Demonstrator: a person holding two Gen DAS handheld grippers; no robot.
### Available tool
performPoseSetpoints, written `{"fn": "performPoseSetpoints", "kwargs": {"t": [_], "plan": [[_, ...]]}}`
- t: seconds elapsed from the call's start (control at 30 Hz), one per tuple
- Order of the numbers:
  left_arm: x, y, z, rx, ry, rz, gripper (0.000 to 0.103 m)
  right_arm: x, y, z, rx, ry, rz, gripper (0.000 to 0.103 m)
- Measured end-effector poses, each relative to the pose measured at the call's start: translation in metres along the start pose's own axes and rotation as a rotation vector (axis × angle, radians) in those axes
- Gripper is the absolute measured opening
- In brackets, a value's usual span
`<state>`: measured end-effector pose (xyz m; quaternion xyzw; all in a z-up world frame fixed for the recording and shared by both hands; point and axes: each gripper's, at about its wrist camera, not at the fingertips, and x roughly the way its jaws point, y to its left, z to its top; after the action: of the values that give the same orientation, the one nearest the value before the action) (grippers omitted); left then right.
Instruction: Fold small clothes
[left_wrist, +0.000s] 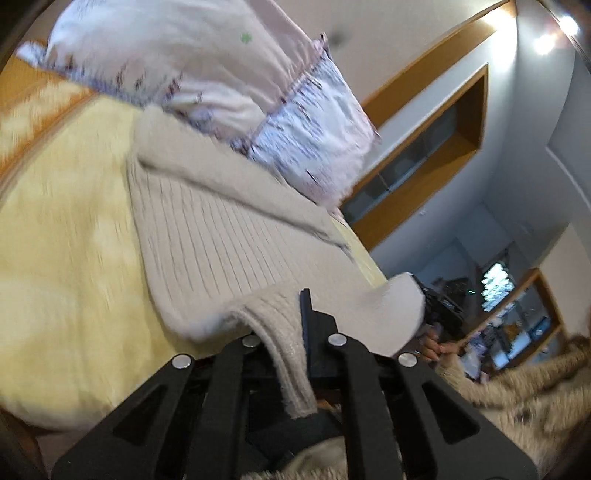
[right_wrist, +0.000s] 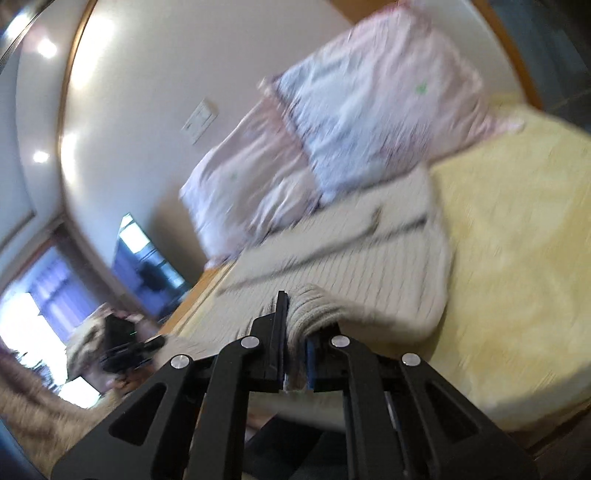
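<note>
Sweater, beige ribbed knit (left_wrist: 221, 229), lies spread on a pale yellow fleecy bedspread (left_wrist: 66, 266), far end just below two pink-and-white patterned pillows (left_wrist: 192, 70). Both views tilted & motion-blurred.

Left black two-finger gripper (left_wrist: 291, 332) is clamped on the sweater's near edge: a thick fold of knit runs between the fingers & hangs back over the gripper body. Seen from the right wrist cam, same gripper (right_wrist: 147, 345) shows at the sweater's left corner, w/ a fuzzy tan sleeve behind it.

Right black two-finger gripper (right_wrist: 295, 332) is likewise closed on a bunched ridge of the knit (right_wrist: 351, 254), fabric squeezed between its fingers. From the left cam it (left_wrist: 439, 306) sits at the sweater's right corner, the person's hand (left_wrist: 434, 343) on its handle.

Sweater's near hem is lifted off the bedspread (right_wrist: 517, 240) btwn the two grips; rest lies flat. Pillows (right_wrist: 332, 129) touch or overlap the far edge; can't tell which.
</note>
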<state>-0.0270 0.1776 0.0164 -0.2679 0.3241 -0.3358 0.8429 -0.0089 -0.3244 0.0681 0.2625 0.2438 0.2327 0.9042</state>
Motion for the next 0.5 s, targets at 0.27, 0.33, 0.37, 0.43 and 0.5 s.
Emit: {"fn": "performPoseSetpoints", "kwargs": {"t": [0.27, 0.33, 0.37, 0.43, 0.5], "plan": [[0.035, -0.003, 0.078, 0.027, -0.073, 0.210, 0.006, 0.036, 0.009, 0.033, -0.172, -0.074, -0.187, 0.008], [0.046, -0.004, 0.093, 0.038, -0.078, 0.251, 0.005, 0.044, 0.007, 0.041, -0.177, -0.088, -0.200, 0.008], [0.051, -0.003, 0.100, 0.036, -0.078, 0.262, 0.006, 0.047, 0.005, 0.044, -0.172, -0.092, -0.200, 0.008], [0.057, -0.002, 0.114, 0.031, -0.084, 0.285, 0.005, 0.050, 0.004, 0.048, -0.171, -0.102, -0.205, 0.008], [0.060, -0.002, 0.124, 0.028, -0.087, 0.295, 0.005, 0.054, 0.004, 0.055, -0.176, -0.116, -0.216, 0.008]]}}
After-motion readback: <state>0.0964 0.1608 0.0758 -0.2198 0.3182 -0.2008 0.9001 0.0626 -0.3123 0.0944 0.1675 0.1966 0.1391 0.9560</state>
